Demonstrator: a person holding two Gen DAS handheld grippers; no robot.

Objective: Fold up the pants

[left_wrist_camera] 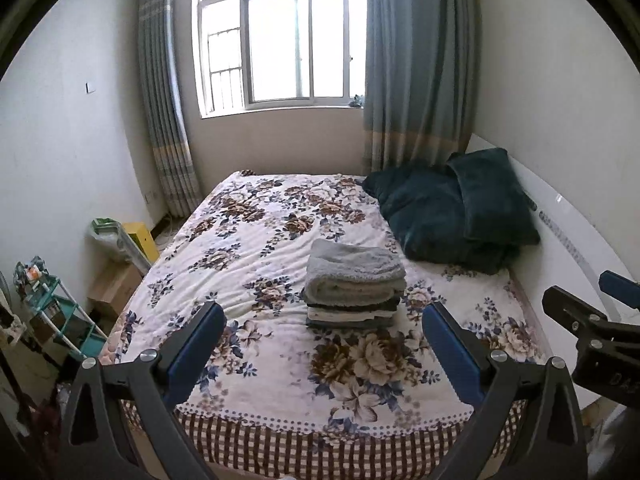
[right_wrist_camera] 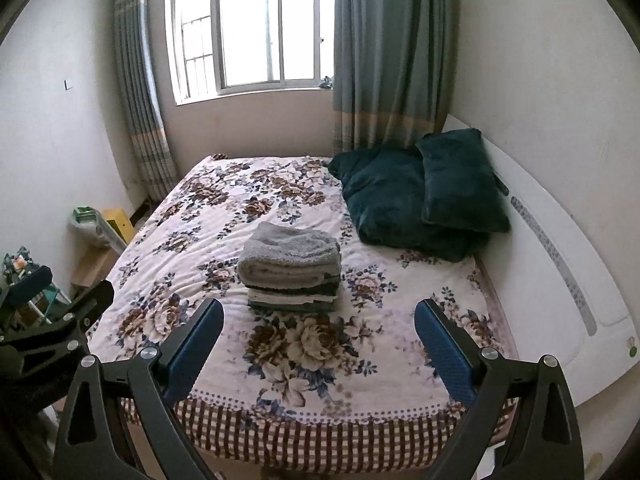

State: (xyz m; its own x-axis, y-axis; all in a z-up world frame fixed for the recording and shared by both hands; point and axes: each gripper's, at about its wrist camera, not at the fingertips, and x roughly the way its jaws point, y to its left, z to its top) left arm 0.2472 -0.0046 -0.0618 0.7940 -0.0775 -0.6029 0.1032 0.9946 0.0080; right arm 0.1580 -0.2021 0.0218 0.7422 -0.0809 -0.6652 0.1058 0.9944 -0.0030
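A stack of folded clothes (left_wrist_camera: 354, 286) sits in the middle of the floral bed (left_wrist_camera: 256, 240), with fluffy grey pants on top. It also shows in the right wrist view (right_wrist_camera: 290, 266). My left gripper (left_wrist_camera: 324, 316) is open and empty, held above the foot of the bed, short of the stack. My right gripper (right_wrist_camera: 318, 312) is open and empty too, beside the left one. The right gripper shows at the right edge of the left wrist view (left_wrist_camera: 592, 304). The left gripper shows at the left edge of the right wrist view (right_wrist_camera: 48, 292).
Dark green pillows (left_wrist_camera: 460, 208) lie at the head of the bed by the white headboard (left_wrist_camera: 568, 232). A teal shelf rack (left_wrist_camera: 60, 316), a cardboard box (left_wrist_camera: 114, 286) and a yellow box (left_wrist_camera: 142, 238) stand on the floor left of the bed. A window with curtains is behind.
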